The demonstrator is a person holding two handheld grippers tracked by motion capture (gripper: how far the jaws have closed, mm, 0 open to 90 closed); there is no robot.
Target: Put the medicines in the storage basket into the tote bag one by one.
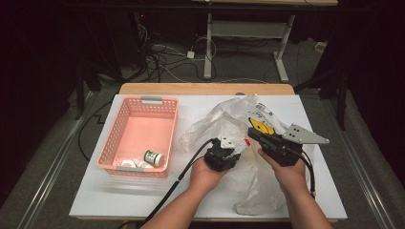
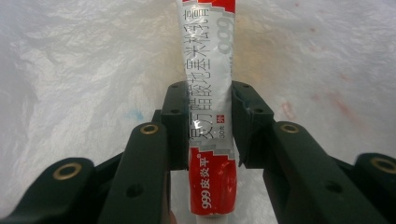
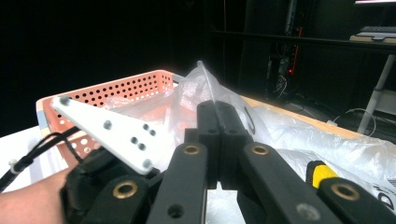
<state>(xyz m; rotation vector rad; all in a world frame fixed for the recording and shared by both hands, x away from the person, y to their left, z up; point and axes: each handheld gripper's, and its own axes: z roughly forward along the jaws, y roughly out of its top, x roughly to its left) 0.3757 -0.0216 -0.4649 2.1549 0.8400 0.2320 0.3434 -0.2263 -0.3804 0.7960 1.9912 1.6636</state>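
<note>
Holding a red-and-silver ointment tube with printed Chinese lettering (image 2: 208,116) between its two black jaws, the left gripper (image 1: 228,149) is clamped on the tube's flat midsection, with the tube standing lengthwise between the jaws over the crinkled translucent white plastic bag (image 1: 224,119). The right gripper (image 3: 217,109) has its jaws pressed together on a raised fold of that bag, pinching the film up near the bag's mouth (the fold rises to a thin peak above the jaw tips). In the high view both grippers sit close together over the bag on the white table top (image 1: 119,191), and the pink perforated plastic basket (image 1: 165,102) stands to the left, well apart from them, with a small white bottle with a green label (image 1: 154,157) lying in its near corner. Judged risks: the tube is a soft, flattened body, so the hold could slip or the tube could rotate if swung quickly towards the basket; too firm a squeeze might deform it or force contents towards the cap. The thin film held by the right gripper may tear or slide free, letting the bag collapse over whatever is inside. The bag could also cling to the tube and be dragged along. Whether other items lie in the bag is only partly discernible.
</note>
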